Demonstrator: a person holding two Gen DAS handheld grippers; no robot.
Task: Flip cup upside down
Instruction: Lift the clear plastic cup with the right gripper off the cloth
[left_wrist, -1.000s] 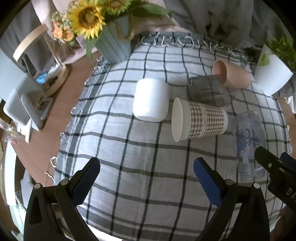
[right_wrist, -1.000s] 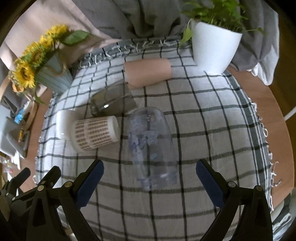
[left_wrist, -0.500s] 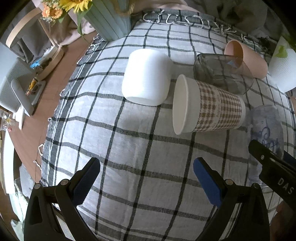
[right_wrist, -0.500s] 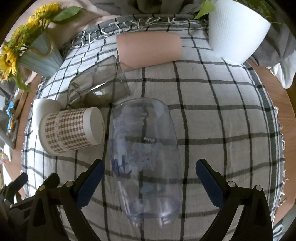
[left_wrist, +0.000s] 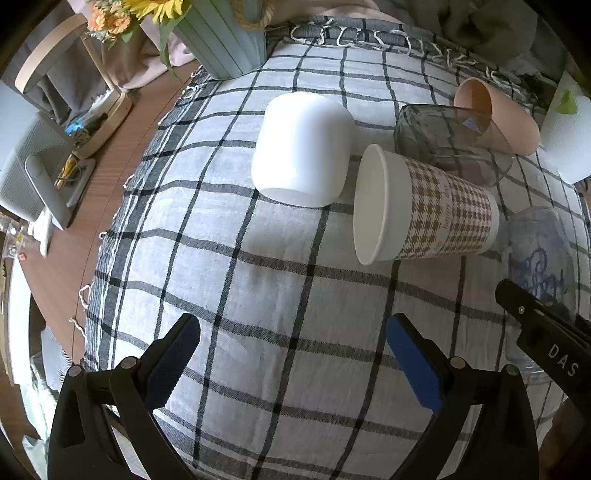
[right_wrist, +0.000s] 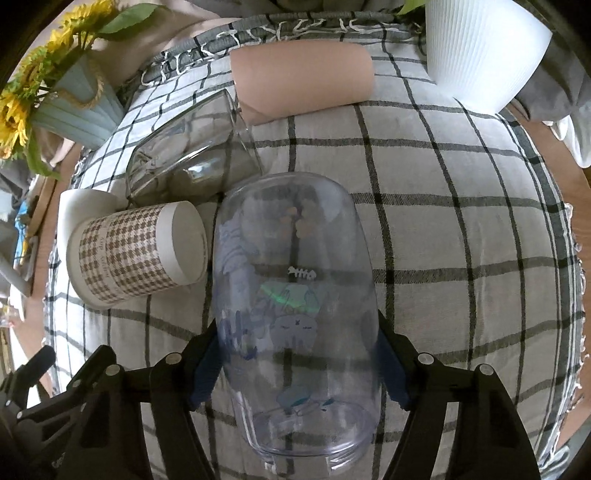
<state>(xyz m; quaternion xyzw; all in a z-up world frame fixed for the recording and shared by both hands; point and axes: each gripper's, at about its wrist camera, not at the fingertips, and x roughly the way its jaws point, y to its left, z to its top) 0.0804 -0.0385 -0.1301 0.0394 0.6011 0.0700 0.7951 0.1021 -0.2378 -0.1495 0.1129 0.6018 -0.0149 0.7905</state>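
A clear plastic cup (right_wrist: 295, 295) with blue drawings lies on its side on the checked cloth, mouth toward me. My right gripper (right_wrist: 297, 363) has closed in on it, its blue pads touching both sides of the cup. The cup also shows in the left wrist view (left_wrist: 535, 266), behind the right gripper's finger (left_wrist: 543, 332). My left gripper (left_wrist: 295, 354) is open and empty above bare cloth, short of a houndstooth paper cup (left_wrist: 424, 206) and a white cup (left_wrist: 303, 147), both on their sides.
A grey glass (right_wrist: 192, 147) and a pink cup (right_wrist: 301, 79) lie on their sides behind. A white plant pot (right_wrist: 480, 48) stands at the back right, a sunflower vase (right_wrist: 74, 107) at the back left. The checked cloth (right_wrist: 461, 240) covers a round table.
My right gripper moved forward over the clear cup and its fingers closed from wide open onto the cup's sides. My left gripper moved forward toward the white and paper cups.
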